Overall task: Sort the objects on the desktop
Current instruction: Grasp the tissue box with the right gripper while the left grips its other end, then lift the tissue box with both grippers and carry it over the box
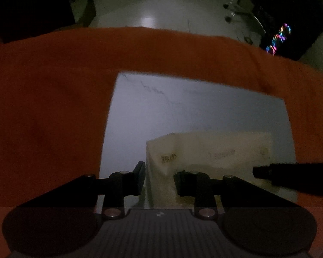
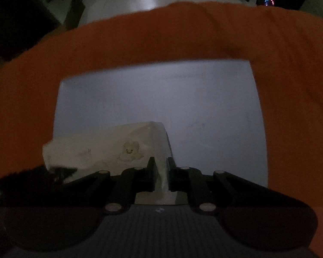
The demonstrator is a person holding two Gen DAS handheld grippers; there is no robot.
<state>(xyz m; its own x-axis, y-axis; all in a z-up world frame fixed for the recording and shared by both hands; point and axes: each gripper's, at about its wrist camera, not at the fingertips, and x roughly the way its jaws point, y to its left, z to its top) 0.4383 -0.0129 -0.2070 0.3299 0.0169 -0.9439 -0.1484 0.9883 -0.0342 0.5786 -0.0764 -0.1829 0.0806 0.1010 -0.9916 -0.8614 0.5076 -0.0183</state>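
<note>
- The desk, under an orange cloth (image 1: 53, 107), carries a pale grey board (image 1: 183, 111) filling the middle of both views; keep any lift above that board.
- A cream tissue pack (image 1: 204, 150) sits at lower centre of the left view and lower left of the right view (image 2: 107, 146), pinched at both ends.
- The left claw (image 1: 159, 179) is closed to a narrow gap on one end.
- The right claw (image 2: 161, 174) is nearly fully closed on the other end's thin wrapper; raise both evenly, or it may tear.
</note>
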